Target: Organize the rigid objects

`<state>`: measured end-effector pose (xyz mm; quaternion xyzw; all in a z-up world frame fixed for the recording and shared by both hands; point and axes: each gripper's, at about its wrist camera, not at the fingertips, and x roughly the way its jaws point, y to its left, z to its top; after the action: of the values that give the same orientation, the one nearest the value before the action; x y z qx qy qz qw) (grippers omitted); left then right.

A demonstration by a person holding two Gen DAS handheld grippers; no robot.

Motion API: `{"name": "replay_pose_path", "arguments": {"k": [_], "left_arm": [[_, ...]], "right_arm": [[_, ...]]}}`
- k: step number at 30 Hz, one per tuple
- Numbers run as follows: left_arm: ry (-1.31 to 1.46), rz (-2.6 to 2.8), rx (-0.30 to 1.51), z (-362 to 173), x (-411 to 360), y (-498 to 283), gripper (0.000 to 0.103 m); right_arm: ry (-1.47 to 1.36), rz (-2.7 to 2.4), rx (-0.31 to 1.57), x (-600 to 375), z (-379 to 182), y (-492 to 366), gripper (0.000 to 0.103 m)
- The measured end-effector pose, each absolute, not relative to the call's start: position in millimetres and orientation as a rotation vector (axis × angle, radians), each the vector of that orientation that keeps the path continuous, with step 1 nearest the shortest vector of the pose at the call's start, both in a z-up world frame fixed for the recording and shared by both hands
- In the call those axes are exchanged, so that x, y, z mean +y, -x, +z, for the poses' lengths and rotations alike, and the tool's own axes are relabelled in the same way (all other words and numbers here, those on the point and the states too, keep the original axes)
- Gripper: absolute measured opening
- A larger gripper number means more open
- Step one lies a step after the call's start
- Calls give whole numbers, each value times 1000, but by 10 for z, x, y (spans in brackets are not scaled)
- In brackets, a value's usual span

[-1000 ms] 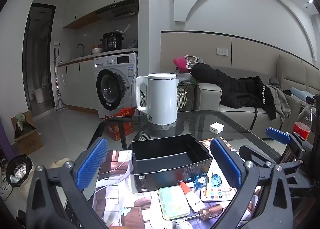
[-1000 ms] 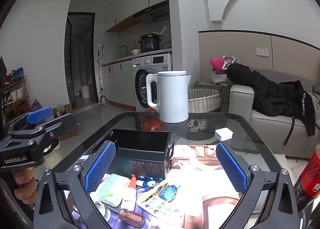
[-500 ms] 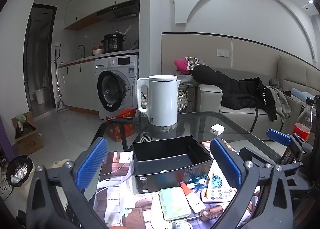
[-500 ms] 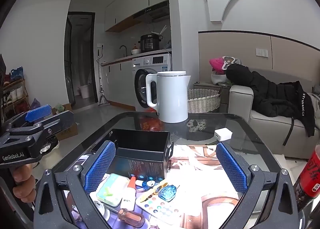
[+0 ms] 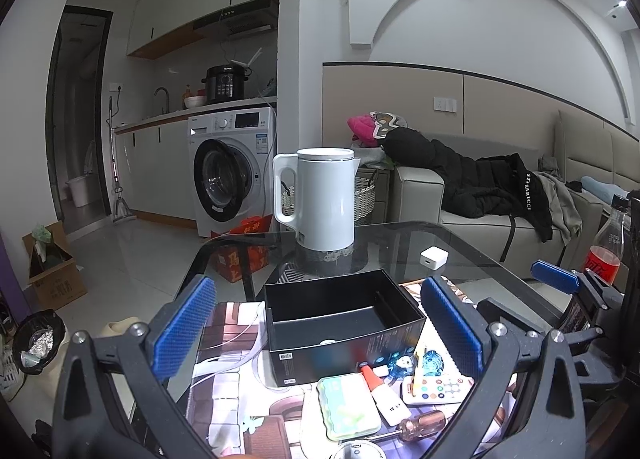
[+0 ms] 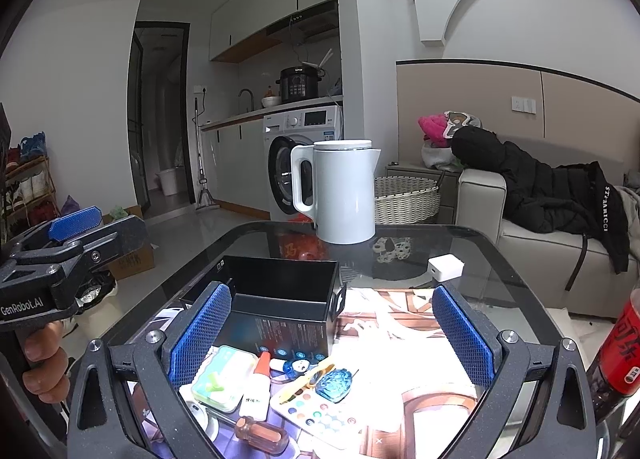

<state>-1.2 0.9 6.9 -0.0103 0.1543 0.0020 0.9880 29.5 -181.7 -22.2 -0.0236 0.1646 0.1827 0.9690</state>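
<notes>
Black box (image 5: pixel 344 323): empty, open-topped, likely light and stiff; best taken by a side wall. Small clutter (image 6: pixel 276 387) in front. Left gripper (image 5: pixel 316 335), right gripper (image 6: pixel 328 339): spread wide, holding nothing.

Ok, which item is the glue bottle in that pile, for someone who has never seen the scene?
On the glass table, find the open black box; the pile lies just before it. The small white bottle lies between the green case and the paint palette, alone in having a red cap.

"GenRobot.AI" is printed on the left claw (image 6: pixel 76 223) body (white letters), "STARRICCI" on the black jacket (image 6: pixel 560 195).
</notes>
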Motion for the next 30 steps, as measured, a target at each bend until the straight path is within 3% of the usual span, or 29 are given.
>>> {"name": "replay_pose_path", "arguments": {"k": [30], "left_arm": [[38, -2, 312, 55, 11, 5, 103]], "right_arm": [[48, 376, 340, -1805, -231, -307, 103]]}}
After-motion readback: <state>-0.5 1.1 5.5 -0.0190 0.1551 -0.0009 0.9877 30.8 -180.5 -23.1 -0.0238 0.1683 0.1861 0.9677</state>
